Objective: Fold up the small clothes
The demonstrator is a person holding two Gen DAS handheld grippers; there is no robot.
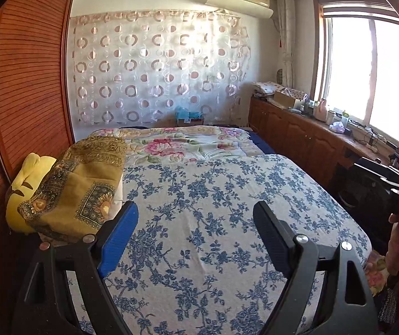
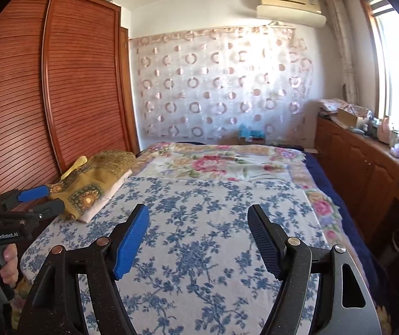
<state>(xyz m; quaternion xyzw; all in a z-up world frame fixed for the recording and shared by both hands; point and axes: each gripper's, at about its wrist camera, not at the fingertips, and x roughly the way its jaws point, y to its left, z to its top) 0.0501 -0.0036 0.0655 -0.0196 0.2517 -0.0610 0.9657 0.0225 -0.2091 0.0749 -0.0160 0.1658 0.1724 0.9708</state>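
Overhead, both hand-held grippers agape.

Right gripper gapes above blue-flowered bedsheet; left gripper beside mustard cloth.

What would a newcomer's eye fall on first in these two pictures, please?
Probably the white bedspread with blue flowers covering the near bed, with both open tongs, left and right, above it. Next, the mustard-yellow patterned cloth heaped at its left edge, beside the reddish slatted wooden wardrobe.
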